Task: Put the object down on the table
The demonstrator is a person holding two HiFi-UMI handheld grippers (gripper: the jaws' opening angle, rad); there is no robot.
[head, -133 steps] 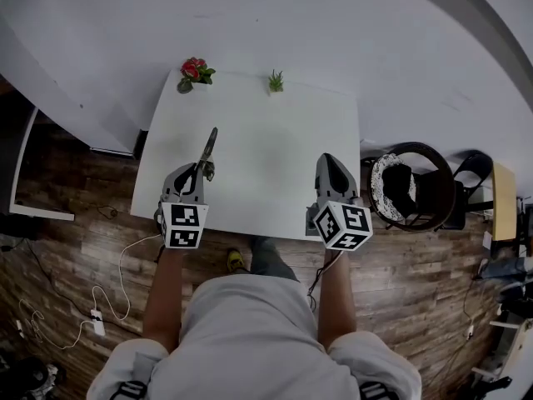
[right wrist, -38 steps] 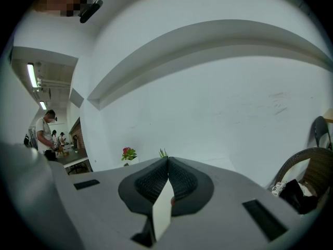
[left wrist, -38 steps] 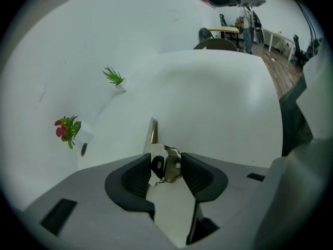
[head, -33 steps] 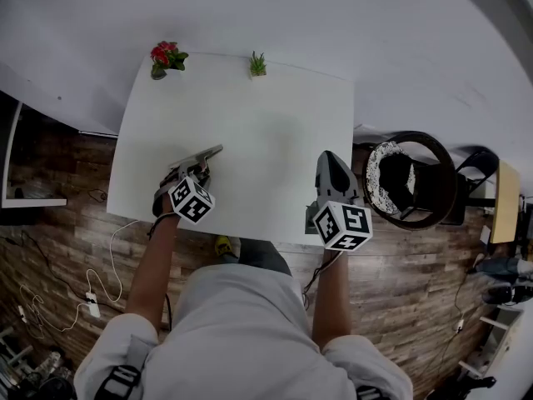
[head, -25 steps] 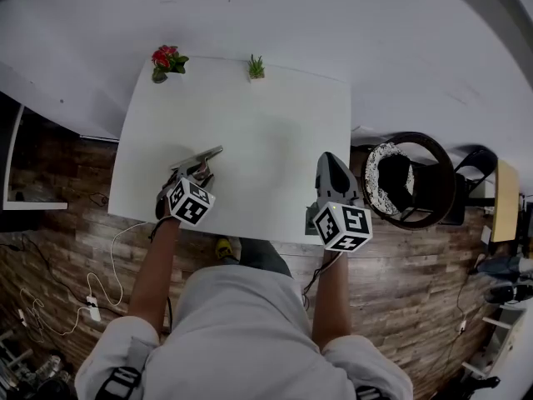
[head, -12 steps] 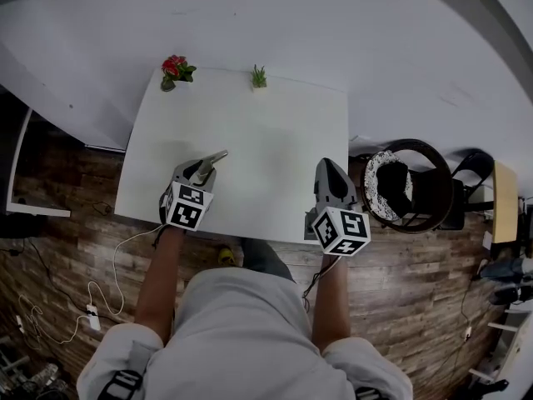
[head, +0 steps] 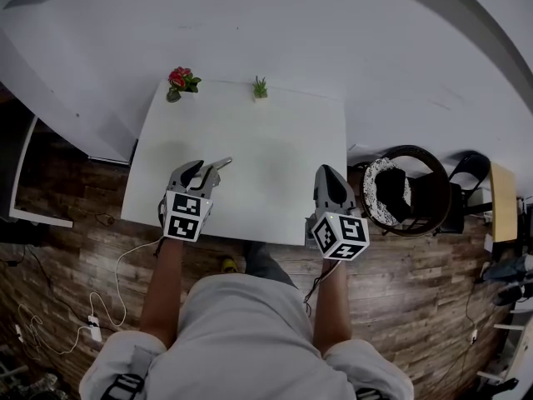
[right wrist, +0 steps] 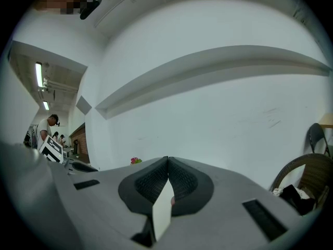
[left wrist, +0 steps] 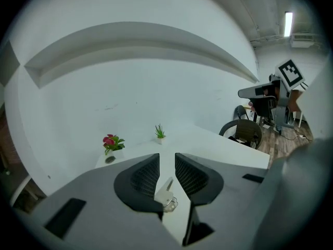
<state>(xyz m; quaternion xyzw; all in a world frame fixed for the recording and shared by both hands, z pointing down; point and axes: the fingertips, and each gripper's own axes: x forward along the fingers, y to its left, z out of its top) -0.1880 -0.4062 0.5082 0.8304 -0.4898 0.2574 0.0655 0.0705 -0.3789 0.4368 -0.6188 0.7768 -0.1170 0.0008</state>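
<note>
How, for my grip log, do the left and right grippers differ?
The left gripper has its jaws apart, having just closed partway, with the tool lying on the table below their gap; the right gripper has its jaws shut. The left gripper tilts down at the table; the right gripper points nearly level at the wall. Both hold nothing.

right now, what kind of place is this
Likely an office or lab workroom: a white table against a plain white wall, a wood-plank floor with loose cables, and a round wicker chair beside the table.
</note>
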